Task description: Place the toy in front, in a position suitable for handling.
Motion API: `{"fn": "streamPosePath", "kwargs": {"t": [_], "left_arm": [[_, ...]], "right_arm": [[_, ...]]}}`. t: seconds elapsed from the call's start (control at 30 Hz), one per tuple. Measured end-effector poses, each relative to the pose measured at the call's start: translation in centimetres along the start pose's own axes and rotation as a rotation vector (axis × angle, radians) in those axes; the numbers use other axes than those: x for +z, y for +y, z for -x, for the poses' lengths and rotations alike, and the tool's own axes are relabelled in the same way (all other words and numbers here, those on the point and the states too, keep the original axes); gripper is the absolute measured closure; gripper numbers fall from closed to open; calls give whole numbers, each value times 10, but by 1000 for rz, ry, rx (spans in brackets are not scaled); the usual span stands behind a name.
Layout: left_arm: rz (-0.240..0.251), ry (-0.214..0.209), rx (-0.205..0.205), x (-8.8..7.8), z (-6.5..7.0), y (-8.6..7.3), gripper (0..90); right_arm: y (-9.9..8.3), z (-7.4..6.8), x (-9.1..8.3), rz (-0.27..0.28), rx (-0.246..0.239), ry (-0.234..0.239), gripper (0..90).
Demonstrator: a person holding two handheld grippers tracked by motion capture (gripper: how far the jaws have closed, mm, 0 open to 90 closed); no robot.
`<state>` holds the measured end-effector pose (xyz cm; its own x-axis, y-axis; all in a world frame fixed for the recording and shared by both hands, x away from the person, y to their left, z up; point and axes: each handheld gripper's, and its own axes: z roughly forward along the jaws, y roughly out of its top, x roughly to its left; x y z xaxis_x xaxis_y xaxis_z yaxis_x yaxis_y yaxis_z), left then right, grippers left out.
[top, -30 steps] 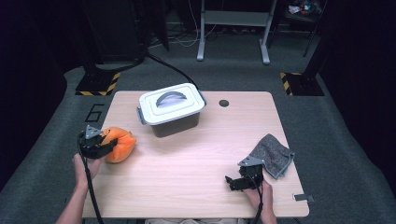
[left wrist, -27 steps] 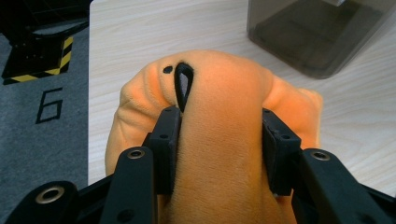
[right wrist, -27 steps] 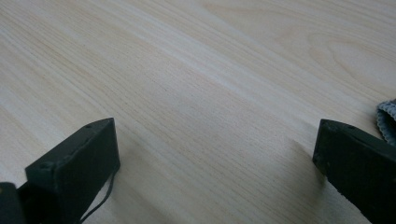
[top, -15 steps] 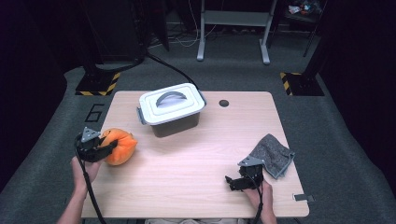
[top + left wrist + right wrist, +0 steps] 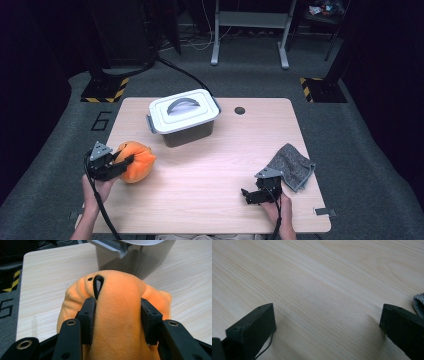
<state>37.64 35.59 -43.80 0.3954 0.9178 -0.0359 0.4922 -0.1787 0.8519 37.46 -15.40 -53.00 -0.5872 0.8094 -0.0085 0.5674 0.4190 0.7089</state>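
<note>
Pale wood table [image 5: 210, 170] w/ grey carpet [image 5: 360, 150], dark room.

One orange plush toy [image 5: 136, 161], one lidded bin [image 5: 183, 117], one grey cloth [image 5: 291, 165].

text: "6" | on: grey floor mat [image 5: 75, 130] left of table [image 5: 260, 150]

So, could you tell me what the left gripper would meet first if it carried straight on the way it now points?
Probably the grey lidded box. The left gripper, shut on the orange plush toy, aims at its near wall across bare table; depth is uncertain.
</note>
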Motion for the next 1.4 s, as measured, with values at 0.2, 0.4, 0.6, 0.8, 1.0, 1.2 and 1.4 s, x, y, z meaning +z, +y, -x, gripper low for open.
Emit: {"fn": "streamPosePath", "kwargs": {"t": [0.2, 0.4, 0.6, 0.8, 1.0, 1.2, 1.4], "left_arm": [[15, -40, 8, -4, 16, 0, 545], [18, -89, 41, -5, 38, 1, 544], [15, -135, 79, -2, 59, 3, 543], [16, -177, 105, 4, 76, 5, 540], [12, -219, 121, 12, 92, 7, 538], [9, -262, 157, 24, 112, 13, 536], [11, -293, 171, 35, 130, 17, 535]], "right_arm": [[0, 0, 0, 0, 0, 0, 0], [0, 0, 0, 0, 0, 0, 0], [0, 0, 0, 0, 0, 0, 0], [0, 0, 0, 0, 0, 0, 0], [0, 0, 0, 0, 0, 0, 0], [0, 0, 0, -1, 1, -1, 0], [0, 0, 0, 0, 0, -1, 0]]}}
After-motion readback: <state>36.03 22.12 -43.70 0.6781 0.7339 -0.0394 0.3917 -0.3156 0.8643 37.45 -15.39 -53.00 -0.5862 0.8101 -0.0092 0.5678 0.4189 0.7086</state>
